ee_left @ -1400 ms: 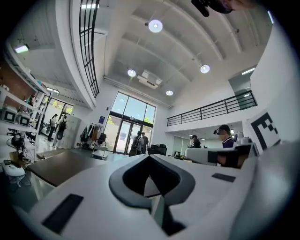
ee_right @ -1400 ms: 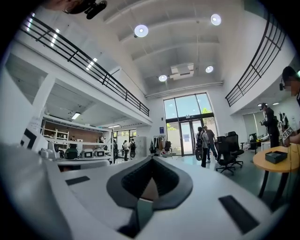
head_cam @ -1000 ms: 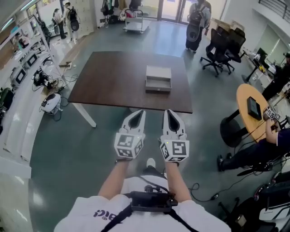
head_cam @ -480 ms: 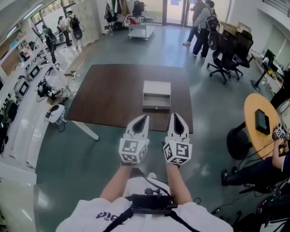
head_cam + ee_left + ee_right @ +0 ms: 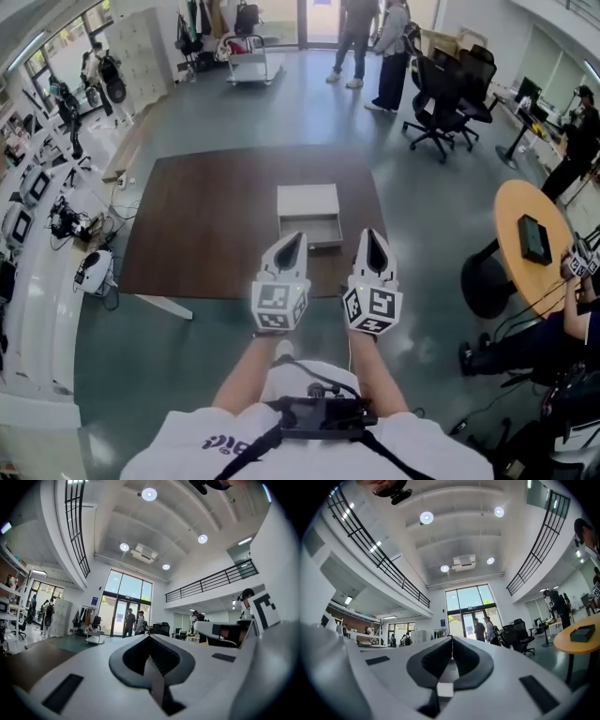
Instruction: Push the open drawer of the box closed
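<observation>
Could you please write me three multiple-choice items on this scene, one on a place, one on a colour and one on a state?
1. Where does the box stand?
A) on the table
B) on a sofa
C) in a sink

2. What colour is that table's top?
A) white
B) dark brown
C) green

3. How is the box's drawer?
A) pulled out
B) pushed fully shut
C) taken out and turned upside down

Key: 1 A, the box sits near the middle of the table; 2 B, the top shows dark brown in the head view; 3 A, the drawer's hollow inside shows in front of the box.
</observation>
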A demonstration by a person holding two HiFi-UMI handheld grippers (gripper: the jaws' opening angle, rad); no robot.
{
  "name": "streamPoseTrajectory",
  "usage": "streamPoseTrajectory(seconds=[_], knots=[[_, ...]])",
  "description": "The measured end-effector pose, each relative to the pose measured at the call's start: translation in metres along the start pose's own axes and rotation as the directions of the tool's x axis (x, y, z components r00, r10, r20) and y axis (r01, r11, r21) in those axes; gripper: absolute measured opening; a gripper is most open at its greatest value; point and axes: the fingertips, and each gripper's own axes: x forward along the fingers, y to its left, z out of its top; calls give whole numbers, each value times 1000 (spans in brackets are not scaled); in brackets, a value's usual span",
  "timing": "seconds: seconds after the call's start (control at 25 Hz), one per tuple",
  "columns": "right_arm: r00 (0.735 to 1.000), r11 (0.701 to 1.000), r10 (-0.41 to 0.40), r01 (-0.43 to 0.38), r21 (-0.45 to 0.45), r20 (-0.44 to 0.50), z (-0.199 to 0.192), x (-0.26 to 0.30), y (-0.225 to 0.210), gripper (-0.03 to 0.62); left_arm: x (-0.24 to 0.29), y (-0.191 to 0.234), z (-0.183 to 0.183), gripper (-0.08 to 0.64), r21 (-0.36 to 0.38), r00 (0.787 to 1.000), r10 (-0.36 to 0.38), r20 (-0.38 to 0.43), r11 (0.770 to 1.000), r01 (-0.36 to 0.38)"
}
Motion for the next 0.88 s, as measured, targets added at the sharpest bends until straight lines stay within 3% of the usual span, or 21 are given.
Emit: streamPoseTrajectory(seconds=[0.32, 0.6, 0.88], knots=[[997, 995, 73, -73, -65, -5, -26, 73, 66, -8, 43, 72, 8, -5, 79, 998, -46, 50, 996, 42], [990, 988, 100, -111, -108, -103, -66, 96, 91, -8, 62, 108, -24, -5, 25, 996, -84, -4, 996, 84], [963, 982, 165, -179, -52, -212, -116, 111, 83, -8, 81, 113, -71, -5, 1, 991, -103, -86, 995, 103]])
